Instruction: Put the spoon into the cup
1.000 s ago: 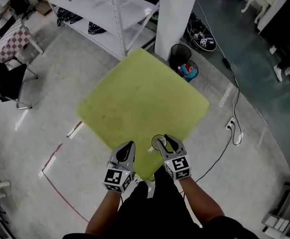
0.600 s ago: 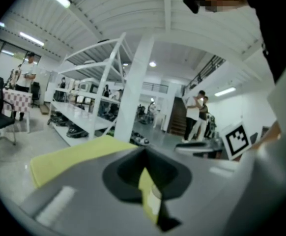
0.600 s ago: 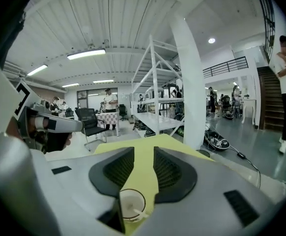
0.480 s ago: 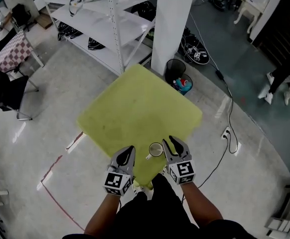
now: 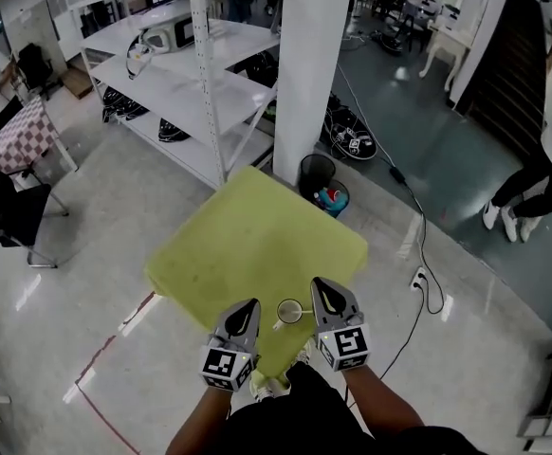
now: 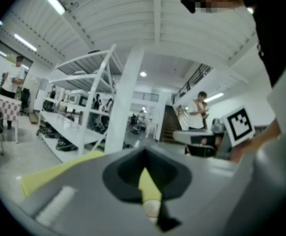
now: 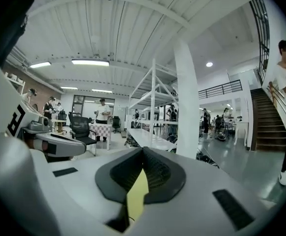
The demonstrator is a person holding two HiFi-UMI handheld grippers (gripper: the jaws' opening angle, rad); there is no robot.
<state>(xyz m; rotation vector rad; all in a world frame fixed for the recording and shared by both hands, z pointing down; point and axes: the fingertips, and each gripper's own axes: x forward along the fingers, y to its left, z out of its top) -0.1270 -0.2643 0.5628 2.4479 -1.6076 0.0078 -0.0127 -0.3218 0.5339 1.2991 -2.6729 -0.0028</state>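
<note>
the left gripper (image 5: 246,307) hangs over the near edge of the yellow table (image 5: 248,245), jaws pressed together on nothing. just right of it stands the cup (image 5: 292,312), with a pale sliver inside, possibly the spoon (image 5: 298,309). the right gripper (image 5: 322,288) flanks it, jaws likewise closed and empty.

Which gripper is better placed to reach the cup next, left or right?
Probably right: the right gripper sits closest beside the cup; the left gripper is slightly farther. Both are shut, empty.

Bright ceiling strip-lights, fisheye-warped edges
</note>
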